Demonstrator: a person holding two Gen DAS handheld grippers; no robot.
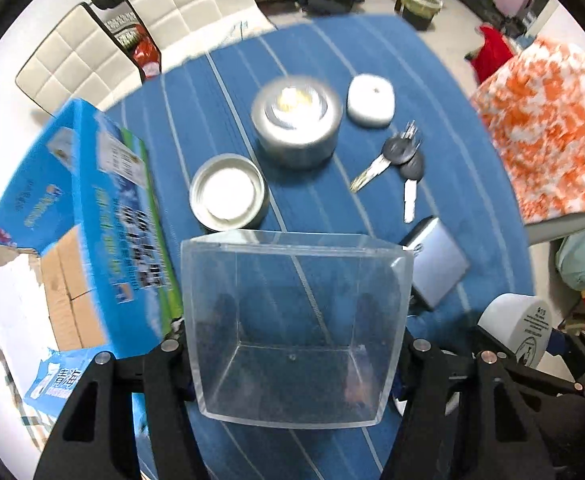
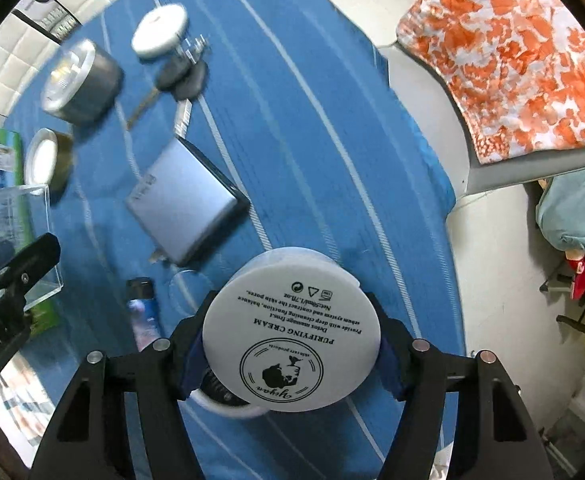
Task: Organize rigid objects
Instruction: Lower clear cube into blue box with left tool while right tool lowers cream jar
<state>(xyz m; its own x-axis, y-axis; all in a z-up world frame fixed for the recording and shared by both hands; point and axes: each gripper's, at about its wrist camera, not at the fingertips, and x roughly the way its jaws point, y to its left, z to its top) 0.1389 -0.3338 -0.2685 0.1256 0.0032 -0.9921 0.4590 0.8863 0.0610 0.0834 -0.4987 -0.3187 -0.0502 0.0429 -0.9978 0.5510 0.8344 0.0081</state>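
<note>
Blue striped cloth (image 1: 432, 80) covers the desk in both views. Left wrist view: the left gripper (image 1: 294, 354) pinches a clear plastic box (image 1: 296, 320) at the lower centre of the frame, its black fingers (image 1: 172, 364) pressed on the box's two side walls. Above the box lie a small round tin (image 1: 230, 192), a grey jar (image 1: 296, 120), a white puck (image 1: 371, 100), a bunch of keys (image 1: 398, 160) and, at the right, a silver case (image 1: 438, 266). A blue carton (image 1: 92, 216) stands at the left. Right wrist view: the right gripper (image 2: 290, 354) clamps a white cream jar (image 2: 290, 332) at the lower centre, printed base facing the camera, blue-padded fingers (image 2: 390, 364) on either side. A lighter (image 2: 142, 312) lies just to the left of it.
</note>
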